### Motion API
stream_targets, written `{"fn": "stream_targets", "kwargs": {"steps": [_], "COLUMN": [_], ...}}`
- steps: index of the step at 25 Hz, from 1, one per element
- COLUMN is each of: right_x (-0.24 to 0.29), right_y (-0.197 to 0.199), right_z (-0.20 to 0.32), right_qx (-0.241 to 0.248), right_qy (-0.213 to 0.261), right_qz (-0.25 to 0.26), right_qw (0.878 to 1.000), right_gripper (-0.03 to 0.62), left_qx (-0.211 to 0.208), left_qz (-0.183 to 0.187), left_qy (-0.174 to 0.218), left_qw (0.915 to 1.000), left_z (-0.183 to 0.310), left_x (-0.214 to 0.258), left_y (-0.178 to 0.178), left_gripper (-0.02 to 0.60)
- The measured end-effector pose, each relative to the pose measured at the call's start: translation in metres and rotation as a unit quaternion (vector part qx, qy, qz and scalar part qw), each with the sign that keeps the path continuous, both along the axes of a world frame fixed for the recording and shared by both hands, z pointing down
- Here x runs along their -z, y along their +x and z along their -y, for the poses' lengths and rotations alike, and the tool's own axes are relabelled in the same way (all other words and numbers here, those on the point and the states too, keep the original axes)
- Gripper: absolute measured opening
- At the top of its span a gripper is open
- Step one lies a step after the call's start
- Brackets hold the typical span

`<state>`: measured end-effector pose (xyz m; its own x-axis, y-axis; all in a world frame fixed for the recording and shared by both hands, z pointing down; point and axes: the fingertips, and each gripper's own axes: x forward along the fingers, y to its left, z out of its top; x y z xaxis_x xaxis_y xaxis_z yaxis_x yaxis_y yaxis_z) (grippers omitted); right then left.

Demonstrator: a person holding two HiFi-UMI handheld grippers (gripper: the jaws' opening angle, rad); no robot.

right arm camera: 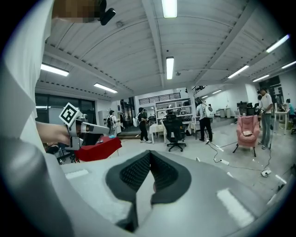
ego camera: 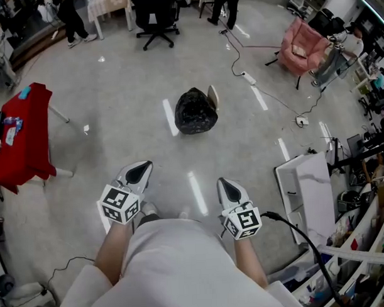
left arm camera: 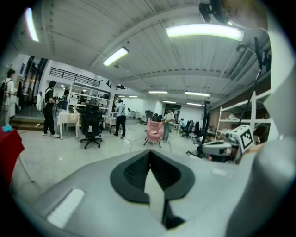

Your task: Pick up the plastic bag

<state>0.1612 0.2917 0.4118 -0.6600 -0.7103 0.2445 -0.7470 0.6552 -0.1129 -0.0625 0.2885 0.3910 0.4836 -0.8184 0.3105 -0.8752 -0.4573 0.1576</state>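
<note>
A black plastic bag point(ego camera: 195, 110) sits bunched on the grey floor some way ahead of me, with a small beige thing point(ego camera: 212, 95) leaning at its right side. My left gripper point(ego camera: 142, 168) and right gripper point(ego camera: 228, 186) are both held close to my body, well short of the bag. Both are shut with nothing between the jaws. The left gripper view shows its dark pads point(left arm camera: 134, 173) pressed together, and the right gripper view shows its pads point(right arm camera: 134, 173) closed the same way. Neither gripper view shows the bag.
A red-covered table point(ego camera: 24, 133) stands at my left. At the far right are a pink armchair point(ego camera: 301, 46) and a floor cable with a power strip point(ego camera: 247, 77). A white panel point(ego camera: 309, 189) and cluttered shelves are close on my right. A black office chair point(ego camera: 156, 19) and people stand at the back.
</note>
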Motion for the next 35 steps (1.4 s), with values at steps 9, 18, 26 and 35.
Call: {"fn": "stream_targets", "kwargs": {"steps": [9, 18, 26, 35], "right_x": [-0.009, -0.014, -0.018, -0.013], "right_y": [0.017, 0.009, -0.01, -0.062], "right_z": [0.005, 0.037, 0.098, 0.174], "right_qx": [0.015, -0.006, -0.039, -0.08], "right_qy": [0.002, -0.005, -0.011, -0.01], "right_qz": [-0.004, -0.004, -0.014, -0.032], "right_qw": [1.0, 1.0, 0.999, 0.996], "right_gripper": [0.0, 0.0, 0.001, 0.0], "left_qx": [0.024, 0.006, -0.022, -0.065], "left_qz": [-0.003, -0.009, 0.001, 0.015], "left_qy": [-0.01, -0.015, -0.014, -0.024], "left_qw": [0.9997, 0.9998, 0.9996, 0.9975], "left_z": [-0.007, 0.035, 0.109, 0.193], "left_x": [-0.011, -0.022, -0.028, -0.035], "left_y": [0.014, 0.007, -0.018, -0.076], "left_gripper": [0.003, 0.003, 0.003, 0.003]}}
